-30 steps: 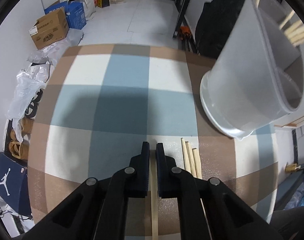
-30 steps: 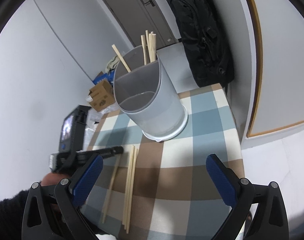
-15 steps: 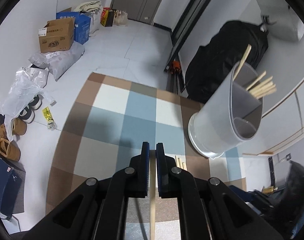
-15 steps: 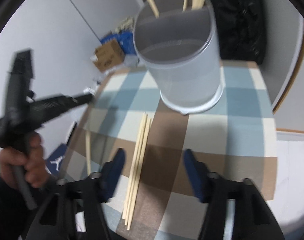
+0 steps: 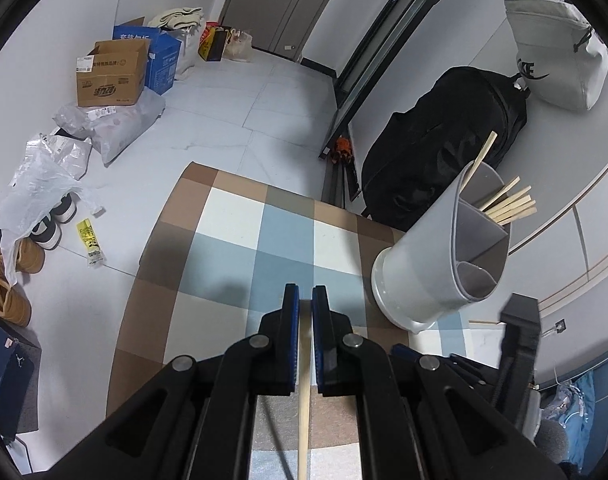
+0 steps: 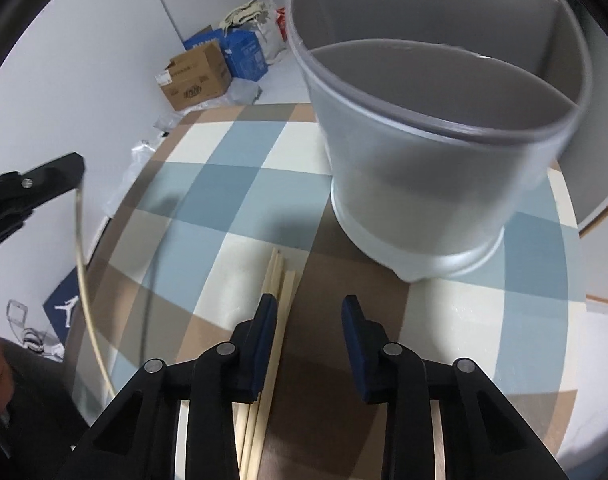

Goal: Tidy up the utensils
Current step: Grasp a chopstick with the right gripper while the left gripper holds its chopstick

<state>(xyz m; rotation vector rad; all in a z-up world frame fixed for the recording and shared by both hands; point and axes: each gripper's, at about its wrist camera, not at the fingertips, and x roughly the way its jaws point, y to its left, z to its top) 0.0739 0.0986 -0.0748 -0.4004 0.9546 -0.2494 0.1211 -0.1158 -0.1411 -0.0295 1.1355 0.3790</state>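
My left gripper (image 5: 305, 312) is shut on a wooden chopstick (image 5: 303, 392) and holds it high above the checked table (image 5: 231, 248); the right wrist view shows that gripper (image 6: 63, 172) with the chopstick (image 6: 83, 264) hanging down. A grey divided utensil holder (image 5: 444, 264) stands at the table's right with several chopsticks (image 5: 508, 204) in its far compartment. My right gripper (image 6: 310, 316) is open, low over the table, just right of three loose chopsticks (image 6: 277, 280), with the holder (image 6: 432, 160) close ahead.
The table edge (image 5: 159, 232) drops to a floor with cardboard boxes (image 5: 111, 72), bags and shoes at the left. A black backpack (image 5: 436, 160) leans behind the holder. A white bag (image 5: 556, 44) hangs on the wall.
My left gripper has lifted the chopstick off the table and risen well above it. My right gripper has moved down and forward towards the loose chopsticks and narrowed its opening.
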